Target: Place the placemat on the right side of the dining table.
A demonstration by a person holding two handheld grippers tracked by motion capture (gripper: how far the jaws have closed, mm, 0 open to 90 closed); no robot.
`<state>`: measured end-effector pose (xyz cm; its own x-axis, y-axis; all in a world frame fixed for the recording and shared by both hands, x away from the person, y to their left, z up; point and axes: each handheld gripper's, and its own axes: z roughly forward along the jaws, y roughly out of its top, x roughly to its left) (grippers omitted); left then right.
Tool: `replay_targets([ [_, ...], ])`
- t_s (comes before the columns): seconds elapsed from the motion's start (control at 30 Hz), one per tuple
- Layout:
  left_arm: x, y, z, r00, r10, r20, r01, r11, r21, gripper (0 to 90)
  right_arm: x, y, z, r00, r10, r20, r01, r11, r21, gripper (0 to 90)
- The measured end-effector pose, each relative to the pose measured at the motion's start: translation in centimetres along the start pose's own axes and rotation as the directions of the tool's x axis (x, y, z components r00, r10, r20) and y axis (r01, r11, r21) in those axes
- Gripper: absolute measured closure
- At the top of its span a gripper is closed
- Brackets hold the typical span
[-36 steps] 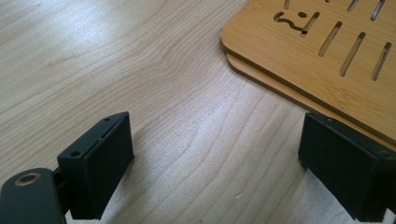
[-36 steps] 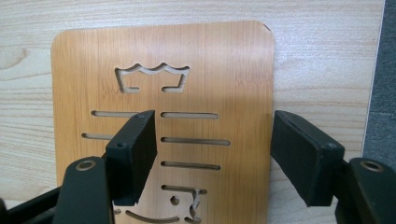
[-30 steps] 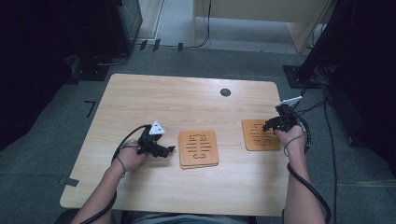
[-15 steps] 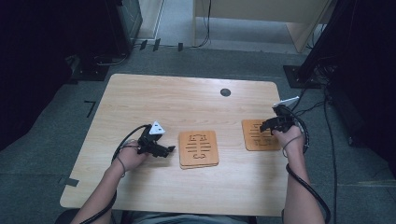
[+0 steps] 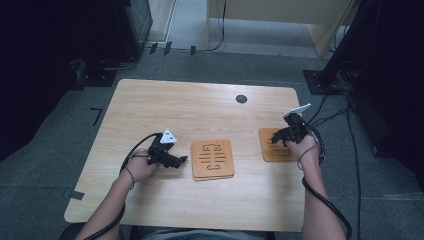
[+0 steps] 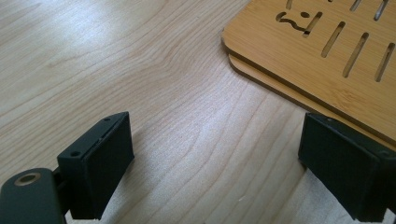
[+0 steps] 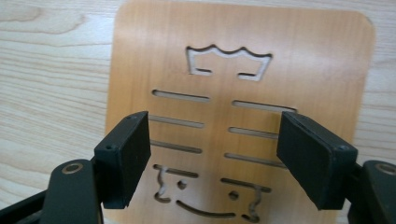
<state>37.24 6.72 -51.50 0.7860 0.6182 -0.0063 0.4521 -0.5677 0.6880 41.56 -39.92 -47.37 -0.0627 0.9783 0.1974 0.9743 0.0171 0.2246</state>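
Note:
A stack of two thin wooden boards (image 5: 213,159) with cut-out slots lies at the table's middle; its corner (image 6: 308,51) shows in the left gripper view. My left gripper (image 5: 181,160) (image 6: 215,154) rests on the table just left of the stack, open, with bare table between its jaws. A single slotted board (image 5: 272,147) (image 7: 243,93) lies flat at the right. My right gripper (image 5: 275,139) (image 7: 215,144) hovers over it, open; its jaws have just been opening and grip nothing.
The light wooden table (image 5: 150,110) has a dark round grommet (image 5: 241,98) near its far edge. Cables trail from both grippers; the right one runs off the table's right edge. Dark stands and a wooden cabinet are on the floor beyond.
The right gripper has shifted slightly over the right board and its jaws stand a little wider. The left hand and the boards have stayed put.

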Motion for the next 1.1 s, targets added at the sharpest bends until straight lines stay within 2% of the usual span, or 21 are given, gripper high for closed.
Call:
replay_targets([
  [0.23, 0.1, 0.1, 0.1, 1.0000, -0.002, -0.003, 0.002, 1.0000, 0.003, 9.3, 1.2, -0.1, 0.2, 0.9993, -0.036, -0.009, 0.036, 0.999, 0.010, 25.1],
  [0.43, 0.2, 0.2, 0.2, 1.0000, -0.003, -0.004, 0.003, 1.0000, 0.003, 9.2, 2.0, -0.3, 0.4, 0.9987, -0.047, -0.018, 0.048, 0.999, 0.019, 24.7],
  [0.57, 0.2, 0.2, 0.2, 1.0000, -0.003, -0.005, 0.003, 1.0000, 0.004, 9.2, 2.6, -0.4, 0.5, 0.9972, -0.066, -0.037, 0.067, 0.997, 0.030, 22.2],
  [1.1, 0.1, 0.2, 0.2, 0.9999, -0.007, -0.008, 0.007, 1.0000, -0.003, 9.2, 4.7, -0.5, 0.9, 0.9920, -0.117, -0.047, 0.119, 0.992, 0.043, 21.9],
])
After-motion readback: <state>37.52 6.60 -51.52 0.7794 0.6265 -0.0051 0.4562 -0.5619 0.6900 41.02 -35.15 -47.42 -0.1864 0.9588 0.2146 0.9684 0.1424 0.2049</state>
